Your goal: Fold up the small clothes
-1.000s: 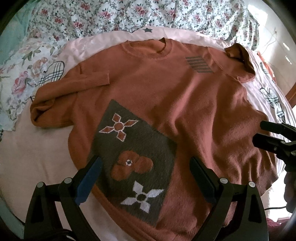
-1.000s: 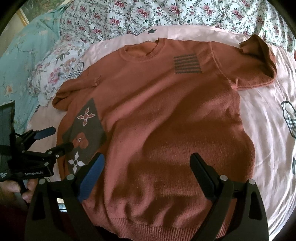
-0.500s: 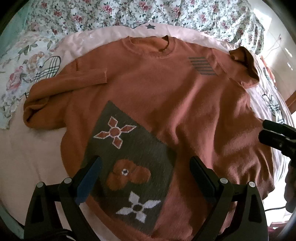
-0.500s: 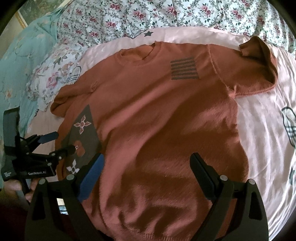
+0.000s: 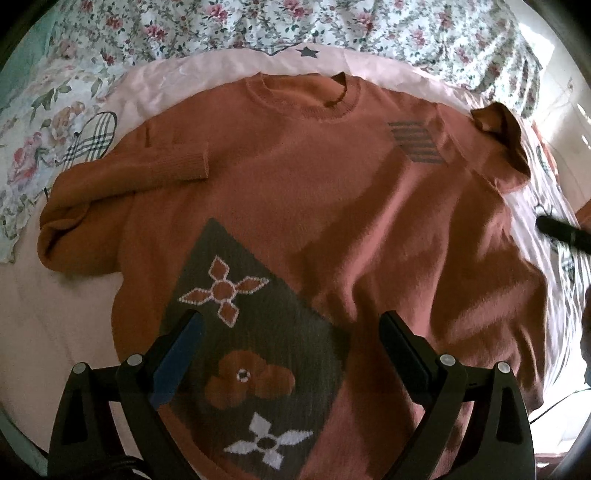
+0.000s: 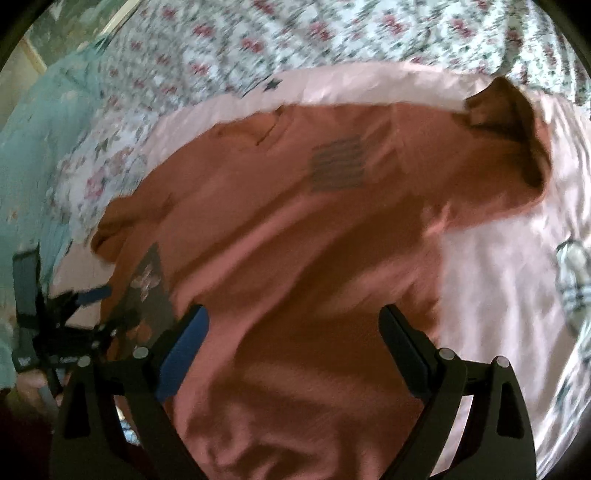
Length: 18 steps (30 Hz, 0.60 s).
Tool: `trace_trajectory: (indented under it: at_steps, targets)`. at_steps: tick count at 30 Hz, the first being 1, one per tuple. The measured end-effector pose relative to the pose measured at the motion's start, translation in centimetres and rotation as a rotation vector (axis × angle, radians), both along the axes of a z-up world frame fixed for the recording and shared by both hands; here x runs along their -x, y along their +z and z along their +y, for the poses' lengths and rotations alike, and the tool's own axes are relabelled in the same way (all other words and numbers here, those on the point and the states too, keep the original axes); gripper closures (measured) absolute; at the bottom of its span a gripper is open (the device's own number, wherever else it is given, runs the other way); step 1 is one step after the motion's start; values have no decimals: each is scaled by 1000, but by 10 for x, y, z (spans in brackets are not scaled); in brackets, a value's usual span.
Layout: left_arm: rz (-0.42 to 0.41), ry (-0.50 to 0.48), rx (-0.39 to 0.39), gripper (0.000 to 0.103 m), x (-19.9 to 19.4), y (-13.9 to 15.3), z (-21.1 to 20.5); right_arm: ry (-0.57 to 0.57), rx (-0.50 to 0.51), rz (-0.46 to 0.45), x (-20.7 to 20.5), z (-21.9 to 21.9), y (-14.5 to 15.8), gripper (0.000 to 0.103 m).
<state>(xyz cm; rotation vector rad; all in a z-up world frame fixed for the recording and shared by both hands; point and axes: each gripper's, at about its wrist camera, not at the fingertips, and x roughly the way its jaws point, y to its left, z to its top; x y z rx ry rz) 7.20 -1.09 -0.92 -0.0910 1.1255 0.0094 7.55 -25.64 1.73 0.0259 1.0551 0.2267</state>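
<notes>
Both cameras have pushed in over the last second, and the right view is smeared with motion, so that hand is travelling fast across the bed. Spread on its pink sheet lies the rust-orange sweater, front up, neckline toward the floral bedding, one sleeve doubled back across the chest at the left, the other sleeve bunched at the far right corner. Lower down sits the grey diamond patch with its knitted flowers, right between the near fingers.

The step, by my read, is squaring up for the first fold. To do it well: smooth that bunched sleeve flat first, then pinch the knit at hem and shoulder on one side together, so the thick fabric turns over as one panel and doesn't drag.

Left hand-held gripper: fingers spread wide, nothing between them, poised above the patch; contact I can't confirm. Right hand-held gripper: equally wide apart, empty, over the sweater's lower body near the hem
</notes>
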Motion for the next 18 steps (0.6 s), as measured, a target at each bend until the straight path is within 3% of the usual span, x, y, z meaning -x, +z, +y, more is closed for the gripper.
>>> trace_trajectory:
  at_steps: [8, 13, 18]
  targets:
    - [12, 44, 40, 7, -22, -3, 0, -114, 97, -106, -89, -86, 51, 10]
    - [41, 44, 43, 7, -33, -11, -5, -173, 99, -75, -156, -135, 41, 10]
    - [74, 56, 52, 7, -43, -20, -10, -68, 207, -32, -218, -152, 33, 10]
